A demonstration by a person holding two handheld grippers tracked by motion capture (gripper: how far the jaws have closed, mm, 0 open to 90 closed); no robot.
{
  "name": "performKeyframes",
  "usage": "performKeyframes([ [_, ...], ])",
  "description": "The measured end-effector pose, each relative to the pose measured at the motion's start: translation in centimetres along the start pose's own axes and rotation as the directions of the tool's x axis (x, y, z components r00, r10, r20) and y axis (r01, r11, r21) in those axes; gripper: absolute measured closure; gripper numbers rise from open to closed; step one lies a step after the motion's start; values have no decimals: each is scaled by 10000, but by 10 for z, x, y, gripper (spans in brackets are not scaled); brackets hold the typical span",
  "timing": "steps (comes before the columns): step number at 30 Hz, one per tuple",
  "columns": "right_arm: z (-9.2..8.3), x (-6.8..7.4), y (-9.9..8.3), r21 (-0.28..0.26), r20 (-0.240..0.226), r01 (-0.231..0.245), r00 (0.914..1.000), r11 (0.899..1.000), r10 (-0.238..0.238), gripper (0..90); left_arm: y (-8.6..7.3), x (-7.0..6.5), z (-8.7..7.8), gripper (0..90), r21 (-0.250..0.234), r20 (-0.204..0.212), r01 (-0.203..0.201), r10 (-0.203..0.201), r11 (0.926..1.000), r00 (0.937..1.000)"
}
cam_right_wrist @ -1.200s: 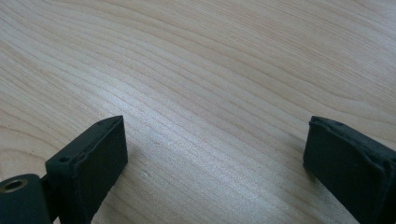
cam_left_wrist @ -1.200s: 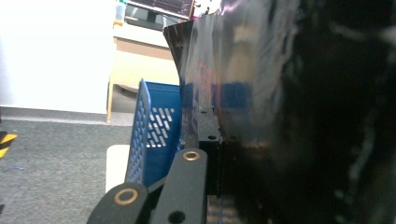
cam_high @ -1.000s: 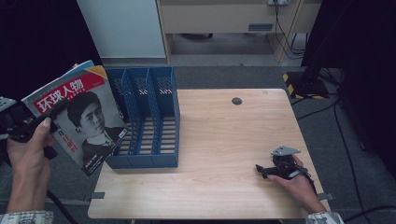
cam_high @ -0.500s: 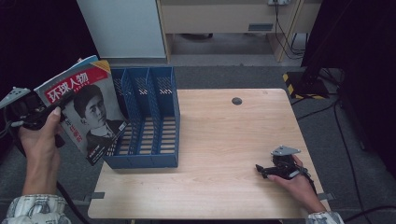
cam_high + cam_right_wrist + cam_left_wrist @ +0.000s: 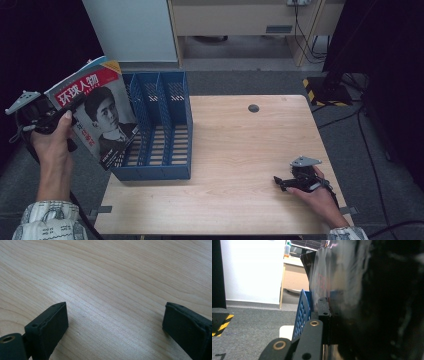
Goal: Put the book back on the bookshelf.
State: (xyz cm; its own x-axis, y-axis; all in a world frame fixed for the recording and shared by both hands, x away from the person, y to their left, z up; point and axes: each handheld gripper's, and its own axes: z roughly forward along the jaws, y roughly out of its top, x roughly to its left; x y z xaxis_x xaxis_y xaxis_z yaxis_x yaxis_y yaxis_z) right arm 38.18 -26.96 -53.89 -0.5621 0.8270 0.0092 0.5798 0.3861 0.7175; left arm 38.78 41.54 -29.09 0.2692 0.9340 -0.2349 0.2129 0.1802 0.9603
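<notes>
A magazine (image 5: pixel 100 115) with a red title band and a portrait on its cover is held upright off the table's left edge, leaning against the left side of a blue slotted file holder (image 5: pixel 150 172). My left gripper (image 5: pixel 74 107) is shut on the magazine's left edge. In the left gripper view the glossy magazine (image 5: pixel 329 277) stands blurred against the jaw, with the blue file holder (image 5: pixel 302 312) just behind it. My right gripper (image 5: pixel 280 181) rests low over the wooden table (image 5: pixel 240 145) at the front right. Its jaws are open (image 5: pixel 115 322) over bare wood.
A small dark round spot (image 5: pixel 253 108) lies near the table's far edge. A white cabinet (image 5: pixel 130 30) and a wooden desk (image 5: pixel 235 20) stand behind the table. Cables and a yellow-black marked base (image 5: pixel 320 87) sit on the floor at the right.
My left hand has carried the magazine to the right and a little down, bringing it against the file holder's left side. The right hand has stayed where it was.
</notes>
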Motion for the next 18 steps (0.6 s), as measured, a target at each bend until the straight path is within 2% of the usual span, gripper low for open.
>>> performKeyframes([
  [12, 0, 0, 0, 0, -3, -1, 10000, 10000, 1, 68, -5, -4, 12, 867, -55, -56, -345, 345, 9994, 9994],
  [18, 0, 0, 0, 20, -21, 4, 10000, 10000, -4, 68, -6, -5, 15, 866, -65, -68, -386, 386, 9992, 9992],
])
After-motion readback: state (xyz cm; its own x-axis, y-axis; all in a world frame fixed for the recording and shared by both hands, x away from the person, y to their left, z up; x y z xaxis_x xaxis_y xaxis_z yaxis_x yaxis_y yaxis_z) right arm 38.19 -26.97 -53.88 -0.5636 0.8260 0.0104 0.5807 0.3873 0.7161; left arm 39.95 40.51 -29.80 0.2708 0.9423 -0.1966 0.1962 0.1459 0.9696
